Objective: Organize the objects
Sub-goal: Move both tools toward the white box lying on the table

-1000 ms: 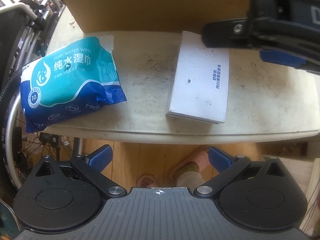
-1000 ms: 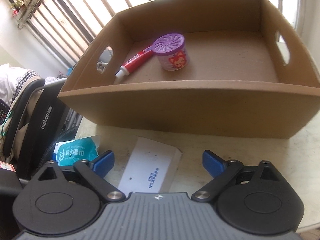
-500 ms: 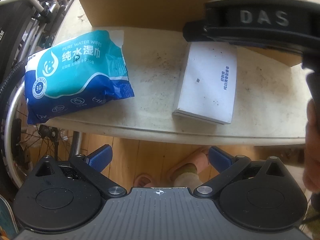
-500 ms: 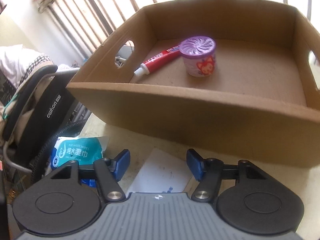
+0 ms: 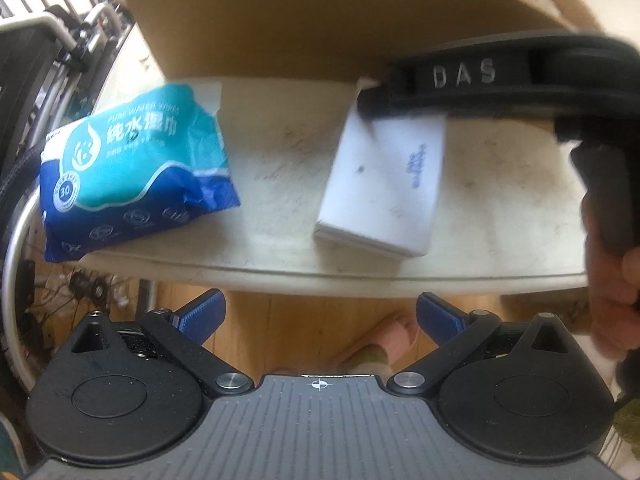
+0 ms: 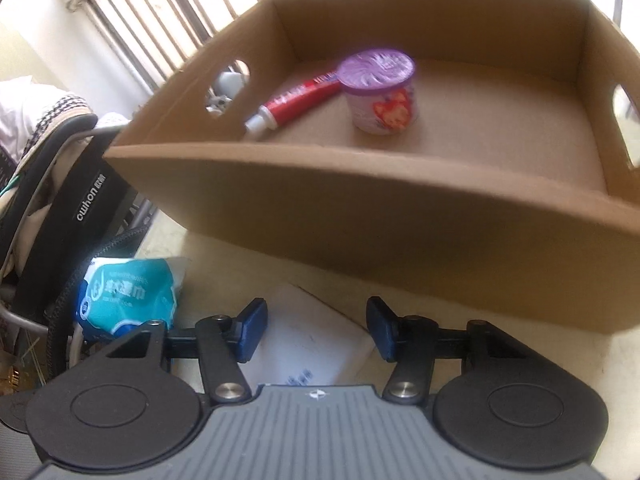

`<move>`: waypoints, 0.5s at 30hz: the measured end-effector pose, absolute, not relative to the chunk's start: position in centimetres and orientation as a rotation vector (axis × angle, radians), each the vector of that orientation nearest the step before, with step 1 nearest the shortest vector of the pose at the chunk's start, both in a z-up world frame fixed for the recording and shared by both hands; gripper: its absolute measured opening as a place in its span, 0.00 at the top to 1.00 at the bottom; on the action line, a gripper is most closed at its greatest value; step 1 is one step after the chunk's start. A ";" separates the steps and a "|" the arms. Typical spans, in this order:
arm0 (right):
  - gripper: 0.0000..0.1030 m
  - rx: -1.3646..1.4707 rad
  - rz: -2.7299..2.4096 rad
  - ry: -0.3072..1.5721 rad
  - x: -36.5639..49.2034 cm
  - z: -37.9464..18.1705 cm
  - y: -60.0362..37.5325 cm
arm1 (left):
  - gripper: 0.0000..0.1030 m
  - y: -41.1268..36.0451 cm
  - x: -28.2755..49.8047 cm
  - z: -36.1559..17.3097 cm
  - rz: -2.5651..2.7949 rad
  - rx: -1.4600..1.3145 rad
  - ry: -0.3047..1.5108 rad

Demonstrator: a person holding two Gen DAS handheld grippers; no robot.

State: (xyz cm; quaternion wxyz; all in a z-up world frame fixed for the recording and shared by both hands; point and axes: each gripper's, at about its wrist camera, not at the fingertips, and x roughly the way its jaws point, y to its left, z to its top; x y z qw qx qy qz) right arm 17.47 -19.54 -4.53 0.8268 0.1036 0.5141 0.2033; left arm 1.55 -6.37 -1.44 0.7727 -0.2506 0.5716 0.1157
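Note:
A white box (image 6: 312,340) lies flat on the pale table (image 5: 500,200), just in front of the cardboard tray (image 6: 360,208). My right gripper (image 6: 316,330) straddles its far end; its jaws are closing, with the blue pads against the box's long sides. A teal and blue wet-wipes pack (image 5: 132,168) lies to the left, overhanging the table's corner. My left gripper (image 5: 318,314) is open with nothing between its fingers, off the table's near edge and above the floor. In the tray are a red toothpaste tube (image 6: 300,100) and a purple-lidded tub (image 6: 380,92).
A person's hand (image 5: 608,280) holds the right gripper's handle at the right. A black seat on a metal frame (image 6: 80,200) stands left of the table. Window bars (image 6: 168,12) run behind the tray. A slippered foot (image 5: 372,352) shows on the wooden floor below.
The right gripper's jaws have narrowed from wide open to the width of the white box, and it has sunk over the box's far end. The left gripper has stayed open.

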 end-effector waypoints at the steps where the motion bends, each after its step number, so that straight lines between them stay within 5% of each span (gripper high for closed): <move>1: 0.44 0.236 0.424 1.097 17.3 -4.6 -19.9 | 0.02 -6.4 1.5 -1.3 0.243 -0.547 1.222; 8: 0.46 0.363 0.402 1.139 15.7 -5.2 -22.1 | 0.14 -6.9 1.7 -0.5 0.185 -0.574 1.130; 15: 0.46 0.273 0.468 0.983 15.3 -3.1 -21.8 | 0.28 -8.3 2.5 -0.3 0.145 -0.560 1.121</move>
